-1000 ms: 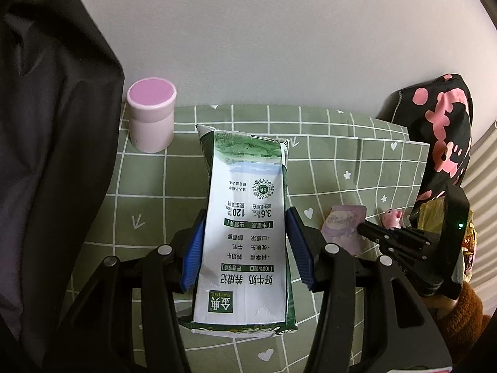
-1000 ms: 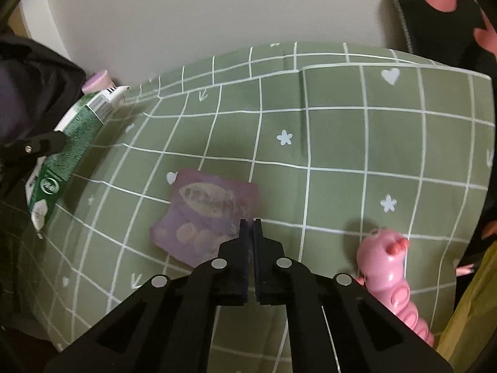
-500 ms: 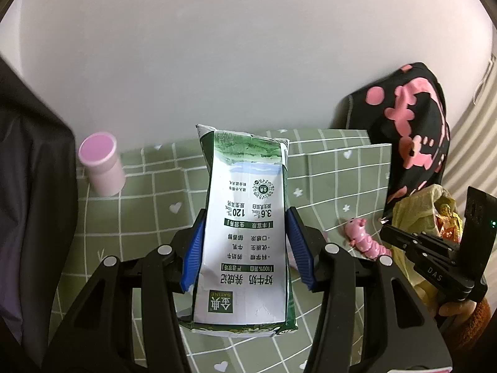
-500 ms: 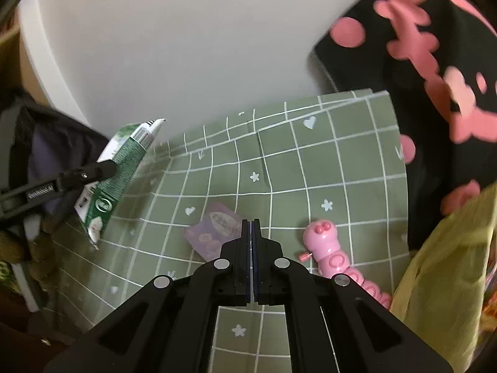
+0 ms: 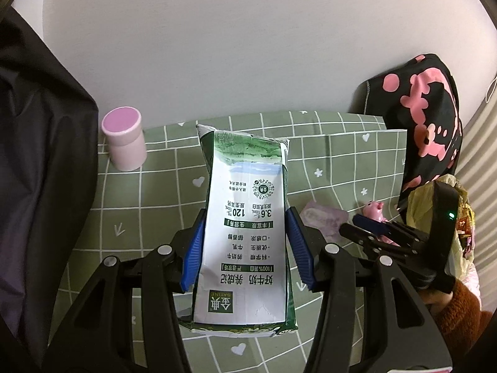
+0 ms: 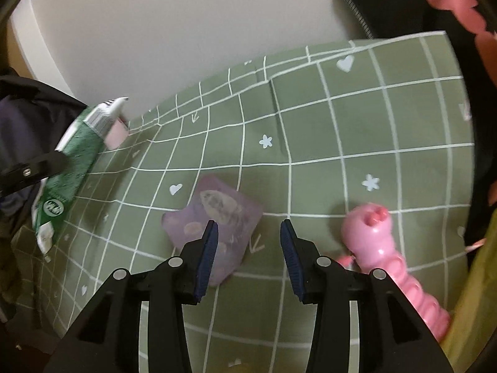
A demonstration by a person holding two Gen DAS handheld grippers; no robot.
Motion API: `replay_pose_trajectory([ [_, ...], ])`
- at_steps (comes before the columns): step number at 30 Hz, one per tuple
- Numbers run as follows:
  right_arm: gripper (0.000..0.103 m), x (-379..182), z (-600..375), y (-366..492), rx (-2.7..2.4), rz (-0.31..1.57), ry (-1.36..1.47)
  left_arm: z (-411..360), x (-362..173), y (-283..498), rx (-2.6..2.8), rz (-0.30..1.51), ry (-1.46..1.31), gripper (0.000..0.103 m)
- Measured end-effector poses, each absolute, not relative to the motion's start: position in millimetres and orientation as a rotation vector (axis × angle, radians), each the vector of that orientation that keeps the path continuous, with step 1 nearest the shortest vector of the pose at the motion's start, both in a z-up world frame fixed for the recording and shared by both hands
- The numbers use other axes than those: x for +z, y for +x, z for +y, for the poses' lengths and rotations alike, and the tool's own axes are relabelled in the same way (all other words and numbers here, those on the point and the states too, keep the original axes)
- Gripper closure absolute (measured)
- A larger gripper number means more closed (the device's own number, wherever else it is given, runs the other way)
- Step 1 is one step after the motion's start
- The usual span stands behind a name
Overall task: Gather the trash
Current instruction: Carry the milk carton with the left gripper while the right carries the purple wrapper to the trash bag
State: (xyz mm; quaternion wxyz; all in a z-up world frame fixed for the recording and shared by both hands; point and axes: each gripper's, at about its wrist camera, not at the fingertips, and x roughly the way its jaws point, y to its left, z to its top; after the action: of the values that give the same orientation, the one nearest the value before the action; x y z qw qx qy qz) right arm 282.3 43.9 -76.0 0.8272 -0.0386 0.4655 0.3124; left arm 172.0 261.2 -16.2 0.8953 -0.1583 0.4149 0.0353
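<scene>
My left gripper (image 5: 245,242) is shut on a green and white milk carton (image 5: 245,217) and holds it above the green checked tablecloth (image 5: 155,192). The carton also shows at the left of the right wrist view (image 6: 71,161). My right gripper (image 6: 248,248) is open and empty, low over the cloth, with its left finger over a flat purple wrapper (image 6: 214,217). That wrapper shows in the left wrist view (image 5: 323,219), beside the right gripper (image 5: 366,230).
A pink toy caterpillar (image 6: 388,248) lies right of the right gripper. A pink lidded jar (image 5: 124,138) stands at the back left. A yellow bag (image 5: 435,195) and black pink-spotted fabric (image 5: 428,118) are at the right, a dark jacket (image 5: 37,171) at the left.
My right gripper opened and dropped toward the purple wrapper. The left gripper, still holding the carton, shifted its view slightly back toward the table.
</scene>
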Motion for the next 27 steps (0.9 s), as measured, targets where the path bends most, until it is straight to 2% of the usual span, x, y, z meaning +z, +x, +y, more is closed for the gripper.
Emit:
replay_pose_trajectory([
  [3, 0.065, -87, 55, 285, 0.671, 0.997, -0.110, 261, -17, 173, 0.076, 0.866, -0.317, 0.055],
  [4, 0.071, -88, 57, 285, 0.673, 0.985, -0.115, 261, -18, 173, 0.075, 0.868, -0.315, 0.055],
  [5, 0.088, -88, 61, 284, 0.692, 0.987, -0.115, 261, -18, 173, 0.074, 0.870, -0.312, 0.055],
  [6, 0.092, -87, 63, 283, 0.709, 0.998, -0.119, 260, -18, 174, 0.073, 0.870, -0.311, 0.055],
  [9, 0.098, -82, 64, 279, 0.730, 0.993, -0.112, 258, -17, 177, 0.065, 0.868, -0.310, 0.055],
  [17, 0.100, -8, 17, 268, 0.638, 0.858, -0.055, 237, 9, 194, -0.006, 0.804, -0.273, 0.055],
  [27, 0.100, 93, -88, 237, 0.360, 0.622, -0.031, 143, 87, 241, -0.285, 0.630, -0.159, 0.055],
])
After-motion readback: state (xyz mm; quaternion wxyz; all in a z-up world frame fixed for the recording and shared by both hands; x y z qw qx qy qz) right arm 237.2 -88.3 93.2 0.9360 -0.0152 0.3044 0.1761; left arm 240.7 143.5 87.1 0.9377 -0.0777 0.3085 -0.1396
